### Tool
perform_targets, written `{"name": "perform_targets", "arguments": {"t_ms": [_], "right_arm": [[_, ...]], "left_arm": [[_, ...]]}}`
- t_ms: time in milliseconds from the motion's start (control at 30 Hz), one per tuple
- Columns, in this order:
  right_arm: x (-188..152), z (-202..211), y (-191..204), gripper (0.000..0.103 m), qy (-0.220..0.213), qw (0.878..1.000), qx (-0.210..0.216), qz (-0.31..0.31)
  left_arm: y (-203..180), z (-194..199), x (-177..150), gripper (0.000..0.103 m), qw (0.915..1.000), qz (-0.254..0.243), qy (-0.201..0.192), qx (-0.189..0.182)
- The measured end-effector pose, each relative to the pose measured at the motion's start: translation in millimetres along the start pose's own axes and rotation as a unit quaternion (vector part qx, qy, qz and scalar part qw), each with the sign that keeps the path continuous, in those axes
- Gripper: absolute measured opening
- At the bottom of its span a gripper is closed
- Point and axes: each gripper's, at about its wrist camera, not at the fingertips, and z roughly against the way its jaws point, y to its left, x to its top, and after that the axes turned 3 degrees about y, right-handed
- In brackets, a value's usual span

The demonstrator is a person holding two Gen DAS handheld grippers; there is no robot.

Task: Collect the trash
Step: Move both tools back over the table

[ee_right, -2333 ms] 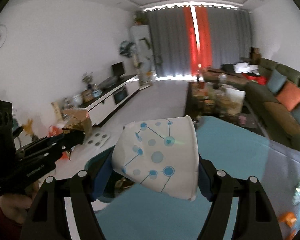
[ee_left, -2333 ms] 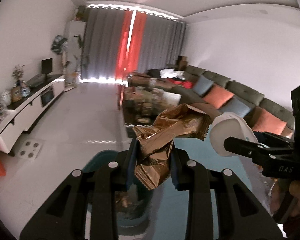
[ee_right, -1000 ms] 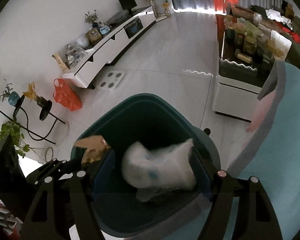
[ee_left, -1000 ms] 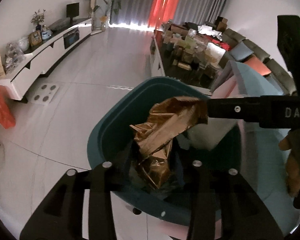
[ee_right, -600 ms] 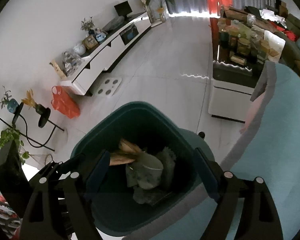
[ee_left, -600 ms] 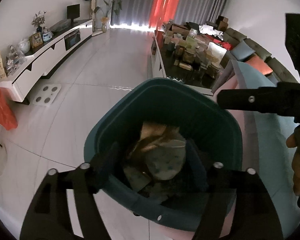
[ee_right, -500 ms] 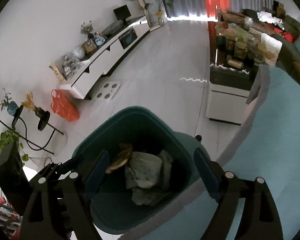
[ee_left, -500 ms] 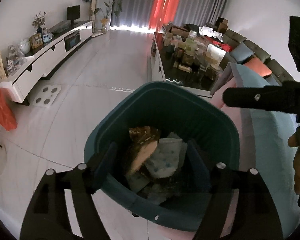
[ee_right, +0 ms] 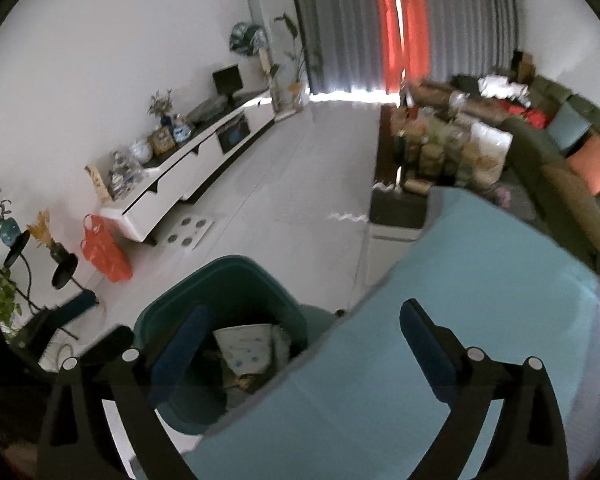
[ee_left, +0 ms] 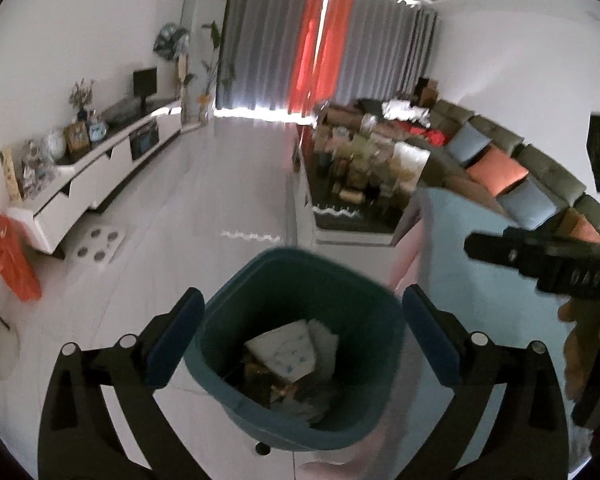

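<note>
The teal trash bin [ee_left: 300, 258] stands on the floor beside the table. Inside it lie a white paper cup with blue dots [ee_left: 284, 350] and a brown foil wrapper [ee_left: 270, 378]. My left gripper [ee_left: 300, 340] hovers above the bin, its jaws opening wide with nothing between them. In the right wrist view the bin [ee_right: 224, 272] and the cup [ee_right: 246, 346] sit at lower left. My right gripper [ee_right: 300, 344] hangs over the table edge, jaws also opening and empty. The right gripper [ee_left: 540, 264] shows in the left view too.
A table with a light blue cloth [ee_right: 480, 300] borders the bin on the right. A cluttered coffee table [ee_left: 364, 176] and a sofa with cushions [ee_left: 500, 168] lie beyond. A white TV console [ee_left: 100, 168] and an orange bag [ee_left: 14, 264] line the left wall.
The left gripper let go of the brown wrapper and the right gripper let go of the paper cup; both now lie in the bin. Both grippers opened wide and rose away from the bin.
</note>
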Motion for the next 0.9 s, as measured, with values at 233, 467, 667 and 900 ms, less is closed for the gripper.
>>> {"name": "perform_targets", "arguments": {"t_ms": [233,467,667,900], "right_arm": [[-34.4,65.5,-24.8,0.096,-0.07,0.997,-0.037,-0.013],[-83.9,123.6,-64.9,0.096,-0.111,0.989,-0.088,-0.047],[-133.9,160.7,-100.1,0.096,-0.126,0.978,-0.142,-0.084],[-205.8,197.9,-128.9,0.096,-0.134,0.962,-0.195,-0.137]], "left_arm": [[-61.1,64.3,18.2,0.098,0.9954,-0.039,-0.075,-0.045],[-125.8,94.7,17.1,0.098,0.9853,-0.081,-0.102,-0.111],[-186.9,106.3,-1.0,0.098,0.9747,-0.123,-0.099,-0.158],[-248.3,118.6,-28.5,0.098,0.9604,-0.157,-0.099,-0.208]]}}
